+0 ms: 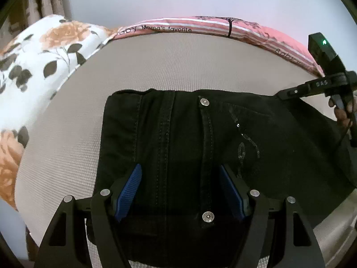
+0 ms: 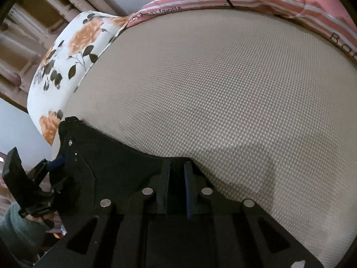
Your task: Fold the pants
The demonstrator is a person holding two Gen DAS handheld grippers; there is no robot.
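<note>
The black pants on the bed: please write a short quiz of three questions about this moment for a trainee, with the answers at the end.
1. True or false: the left tool is shut on the black pants.
2. Choose one. The pants lie on: A) a beige textured cover; B) a wooden floor; C) a glass table.
3. Fill in the missing word. The print on the pink striped cloth behind the pants reads "Mama's ____".

Key: 1 false, its blue-padded fingers stand wide apart above the pants; 2 A; 3 favorite.
</note>
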